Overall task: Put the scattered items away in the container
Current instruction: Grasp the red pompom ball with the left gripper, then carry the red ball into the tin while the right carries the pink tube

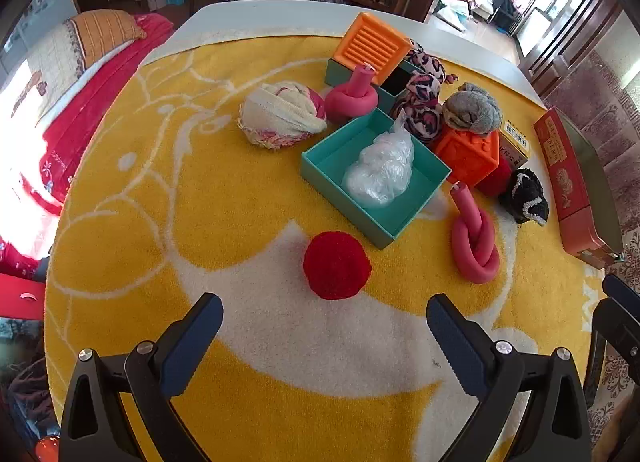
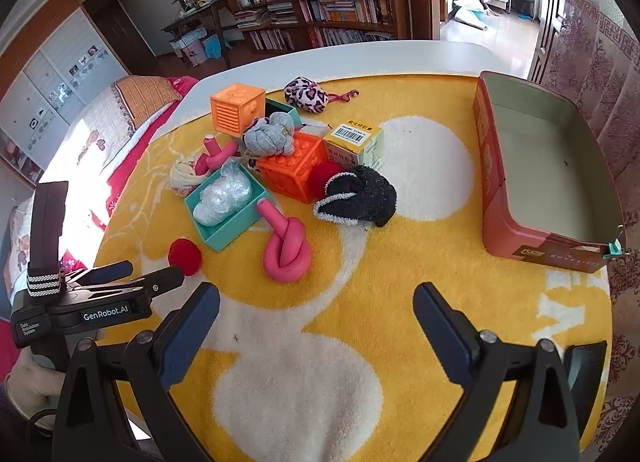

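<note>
Red tin container (image 2: pixel 536 182) ahead-right of right gripper (image 2: pixel 316 326), empty | scattered items ahead; red pompom (image 1: pixel 337 265) nearest left gripper (image 1: pixel 325 336) | both grippers spread wide, empty, likely poised to pick

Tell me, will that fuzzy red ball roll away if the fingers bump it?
Probably a little: the fuzzy red yarn ball looks round and sits free on the yellow and white plush blanket, though the pile should slow it. It looks soft and light, so it would likely squash when pinched.

Yellow-and-white blanket (image 2: pixel 360 302), red pompom (image 1: pixel 337 265), teal box (image 1: pixel 320 166), leopard-print pink pouch (image 2: pixel 306 95), black sock (image 2: pixel 360 198)
</note>
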Available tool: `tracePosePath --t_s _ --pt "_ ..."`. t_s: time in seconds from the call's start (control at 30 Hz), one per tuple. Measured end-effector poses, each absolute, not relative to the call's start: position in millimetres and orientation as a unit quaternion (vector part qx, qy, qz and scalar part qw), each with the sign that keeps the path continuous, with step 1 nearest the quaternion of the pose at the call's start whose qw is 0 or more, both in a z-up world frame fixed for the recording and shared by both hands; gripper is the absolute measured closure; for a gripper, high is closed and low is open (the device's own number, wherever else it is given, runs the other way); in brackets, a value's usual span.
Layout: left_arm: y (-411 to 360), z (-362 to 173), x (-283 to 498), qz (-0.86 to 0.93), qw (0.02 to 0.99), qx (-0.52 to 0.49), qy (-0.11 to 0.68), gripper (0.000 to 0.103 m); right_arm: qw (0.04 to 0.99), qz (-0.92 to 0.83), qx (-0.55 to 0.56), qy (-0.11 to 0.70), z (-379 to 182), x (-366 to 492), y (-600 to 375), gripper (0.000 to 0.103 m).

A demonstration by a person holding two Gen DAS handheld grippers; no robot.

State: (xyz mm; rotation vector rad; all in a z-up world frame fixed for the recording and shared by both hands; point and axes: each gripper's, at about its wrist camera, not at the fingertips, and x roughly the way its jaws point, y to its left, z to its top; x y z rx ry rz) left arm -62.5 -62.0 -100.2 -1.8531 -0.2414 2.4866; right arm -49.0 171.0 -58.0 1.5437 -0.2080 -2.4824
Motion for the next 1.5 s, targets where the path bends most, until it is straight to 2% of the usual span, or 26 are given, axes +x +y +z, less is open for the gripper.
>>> tracePosePath --t_s 0.23,0.33,0.4,0.53,0.7,0.83,0.97,1.07,1.33,1.4,1.5 --pt "-52.0 -114.3 -83.1 0.795 0.032 -0.601 -0.072 0.000 0.092 -0.834 0.541 -0.065 -72.6 -57.2 169.2 0.004" --pt "-47.6 -123.0 -89.6 0.783 0.051 -0.615 -0.080 0.017 0.090 -0.830 0.546 -0.064 -76.5 -60.2 166.2 0.004" --pt "-46.7 -130.0 -92.0 0.772 0.059 -0.627 -0.088 0.037 0.090 -0.828 0.551 -0.060 -79.2 -61.6 163.3 0.004" --pt "-47.9 -129.7 -93.3 0.774 0.062 -0.624 -0.082 0.038 0.091 -0.824 0.556 -0.057 -83.6 -63.4 160.5 0.004" --pt "-57.7 -125.1 -92.6 0.773 0.057 -0.626 -0.083 0.062 0.098 -0.820 0.561 -0.054 -89.5 -72.5 152.6 0.006" --pt "-67.3 -119.5 -87.8 0.773 0.060 -0.625 -0.091 0.063 0.116 -0.816 0.565 -0.041 -97.7 -85.6 136.7 0.012" --pt "-74.3 -115.8 -84.6 0.772 0.069 -0.624 -0.098 0.063 0.123 -0.803 0.582 -0.029 -111.4 -99.1 122.6 0.025" --pt "-80.9 -110.4 -82.5 0.772 0.074 -0.622 -0.105 0.063 0.122 -0.795 0.595 -0.008 -121.6 -103.8 112.6 0.028" --pt "-97.6 -93.9 -77.8 0.773 0.085 -0.620 -0.110 0.063 0.111 -0.786 0.608 0.012 -137.7 -115.0 101.3 0.029" --pt "-101.7 -89.8 -77.2 0.773 0.086 -0.619 -0.110 0.063 0.104 -0.783 0.612 0.021 -143.0 -115.8 99.6 0.034" --pt "-108.0 -83.3 -77.1 0.775 0.089 -0.616 -0.112 0.063 0.094 -0.788 0.606 0.047 -141.3 -113.8 96.5 0.050"
